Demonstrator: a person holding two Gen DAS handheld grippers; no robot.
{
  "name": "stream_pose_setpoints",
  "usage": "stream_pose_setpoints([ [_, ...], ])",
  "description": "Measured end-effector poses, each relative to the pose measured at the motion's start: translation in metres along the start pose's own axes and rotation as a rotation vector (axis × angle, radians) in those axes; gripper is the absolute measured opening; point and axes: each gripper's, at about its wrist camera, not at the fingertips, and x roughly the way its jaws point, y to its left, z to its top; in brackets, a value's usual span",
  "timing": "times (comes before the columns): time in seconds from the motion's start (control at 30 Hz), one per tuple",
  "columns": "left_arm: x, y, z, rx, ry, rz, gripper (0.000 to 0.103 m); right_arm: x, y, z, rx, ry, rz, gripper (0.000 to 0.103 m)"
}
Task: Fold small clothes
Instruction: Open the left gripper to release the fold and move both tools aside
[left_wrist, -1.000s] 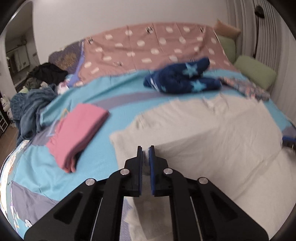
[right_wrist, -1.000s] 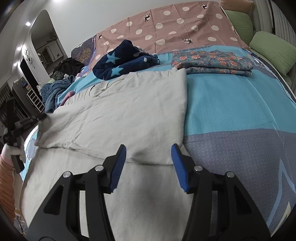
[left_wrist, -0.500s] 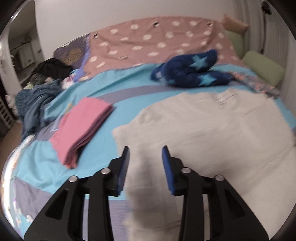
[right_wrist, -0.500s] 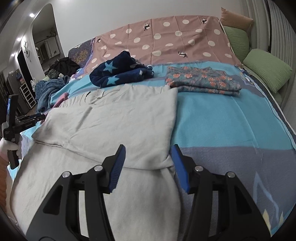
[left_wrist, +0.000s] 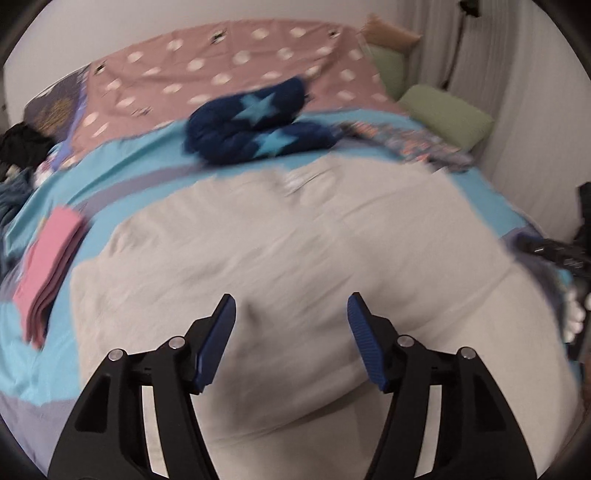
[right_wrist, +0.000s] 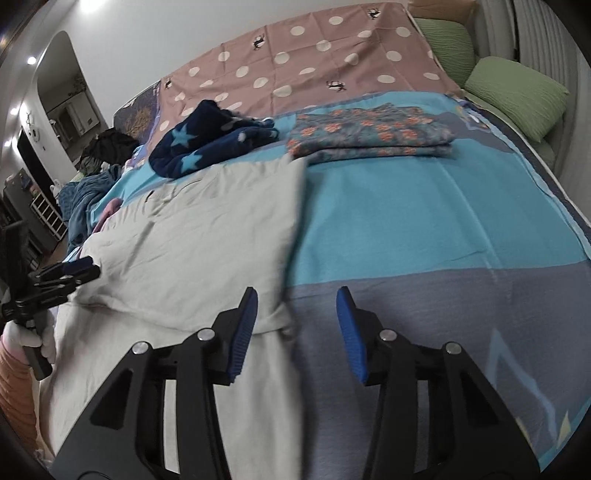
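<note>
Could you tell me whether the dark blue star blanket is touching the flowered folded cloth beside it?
Apart. In the right wrist view, a strip of bare turquoise bedspread separates the star blanket from the flowered cloth.

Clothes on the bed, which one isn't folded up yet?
The beige garment, spread wide across the bed; the pink stack and floral stack are folded.

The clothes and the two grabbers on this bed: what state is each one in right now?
Beige garment: spread out, partly folded over.
Pink garment: folded.
Floral garment: folded.
Navy star garment: bunched, unfolded.
Left gripper: open, jaws just opening, nothing gripped.
Right gripper: open, jaws just narrowing, above the beige garment's edge.
</note>
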Motion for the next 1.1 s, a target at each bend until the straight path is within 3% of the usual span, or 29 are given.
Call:
stream_pose_setpoints([
  [0.2,0.044,-0.067,0.067,0.027,-0.007,-0.196,0.064,0.02,-0.016,0.051,0.076,0.018,0.17,0.048],
  [0.33,0.092,-0.114,0.098,0.086,0.035,-0.25,0.064,0.049,-0.037,0.091,0.176,0.046,0.243,0.049],
  [0.43,0.122,-0.142,0.106,0.131,0.076,-0.271,0.064,0.082,-0.051,0.123,0.229,0.117,0.255,0.049],
  [0.57,0.15,-0.158,0.095,0.16,0.114,-0.32,0.064,0.128,-0.051,0.15,0.222,0.278,0.267,0.049],
  [0.63,0.157,-0.16,0.085,0.168,0.093,-0.315,0.064,0.142,-0.049,0.155,0.213,0.346,0.251,0.049],
  [0.67,0.155,-0.159,0.084,0.166,0.079,-0.32,0.064,0.149,-0.047,0.156,0.205,0.375,0.237,0.043],
  [0.7,0.153,-0.157,0.083,0.157,0.068,-0.329,0.064,0.152,-0.045,0.156,0.189,0.388,0.225,0.031],
  [0.73,0.153,-0.156,0.082,0.149,0.061,-0.338,0.064,0.153,-0.04,0.157,0.161,0.4,0.214,0.026],
  [0.8,0.155,-0.151,0.082,0.125,0.059,-0.363,0.064,0.15,-0.034,0.155,0.15,0.409,0.235,0.004],
  [0.93,0.148,-0.141,0.082,0.085,0.038,-0.395,0.064,0.115,-0.018,0.157,0.154,0.292,0.293,0.003],
  [1.0,0.147,-0.14,0.081,0.077,0.033,-0.401,0.065,0.086,0.0,0.156,0.072,0.192,0.231,0.001],
  [1.03,0.148,-0.14,0.081,0.075,0.038,-0.401,0.065,0.078,0.007,0.156,0.032,0.15,0.147,0.001],
  [1.1,0.15,-0.139,0.082,0.069,0.046,-0.406,0.065,0.068,0.016,0.156,-0.072,0.022,-0.162,0.0],
])
